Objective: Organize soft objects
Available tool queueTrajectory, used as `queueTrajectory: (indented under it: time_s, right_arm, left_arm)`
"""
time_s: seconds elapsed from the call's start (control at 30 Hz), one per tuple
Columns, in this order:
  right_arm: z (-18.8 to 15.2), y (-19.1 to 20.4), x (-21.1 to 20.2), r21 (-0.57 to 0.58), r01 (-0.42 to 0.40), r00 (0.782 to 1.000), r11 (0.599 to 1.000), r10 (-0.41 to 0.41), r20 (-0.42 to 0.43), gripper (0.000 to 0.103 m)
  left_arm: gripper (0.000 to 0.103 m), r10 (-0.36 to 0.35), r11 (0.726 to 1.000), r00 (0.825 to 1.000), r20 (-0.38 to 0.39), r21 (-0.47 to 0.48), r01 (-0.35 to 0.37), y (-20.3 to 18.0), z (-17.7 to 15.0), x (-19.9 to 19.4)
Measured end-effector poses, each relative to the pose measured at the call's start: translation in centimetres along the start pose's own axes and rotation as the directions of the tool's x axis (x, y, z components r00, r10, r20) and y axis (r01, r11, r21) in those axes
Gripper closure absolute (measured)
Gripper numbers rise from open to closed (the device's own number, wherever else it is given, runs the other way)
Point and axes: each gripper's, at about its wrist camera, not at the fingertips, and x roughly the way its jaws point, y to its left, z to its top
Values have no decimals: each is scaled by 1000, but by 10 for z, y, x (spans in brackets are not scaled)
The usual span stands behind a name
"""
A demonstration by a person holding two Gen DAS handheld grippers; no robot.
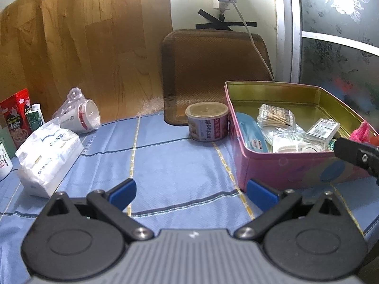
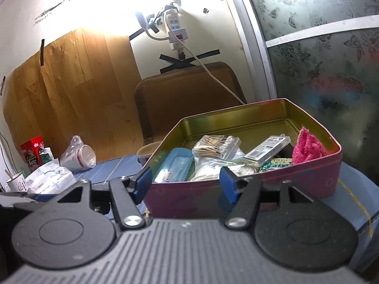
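Observation:
A pink tin box (image 1: 284,165) with a gold inside stands on the blue cloth at the right. It also shows in the right wrist view (image 2: 272,184). In it lie a fluffy pink cloth (image 2: 308,149) at the right wall, a bag of cotton swabs (image 2: 218,148), a blue case (image 2: 175,165) and a clear barcode box (image 2: 270,150). My left gripper (image 1: 190,195) is open and empty over the cloth, left of the tin. My right gripper (image 2: 186,184) is open and empty just before the tin's near wall. A white tissue pack (image 1: 48,156) lies at the left.
A can with a beige lid (image 1: 208,124) stands behind the tin's left corner. A bagged paper cup (image 1: 80,116) lies on its side, with a red carton (image 1: 16,116) and a mug (image 2: 15,184) at the far left. A brown mat (image 1: 213,71) leans on the wall.

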Motion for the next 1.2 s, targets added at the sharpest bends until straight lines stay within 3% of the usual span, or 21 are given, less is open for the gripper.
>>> queueTrajectory:
  time_s: [0.53,1.2]
  right_arm:
    - [-2,3,-3,-1,8,1000,1000,-8,20,36]
    - [-9,7,-3,2,13,1000,1000,-13,18,27]
  left_arm:
    - [0,73,997,996,60,-19,-72,4,-1,-9]
    - [0,40,998,999,-20,-37,-41,6,-5,-4]
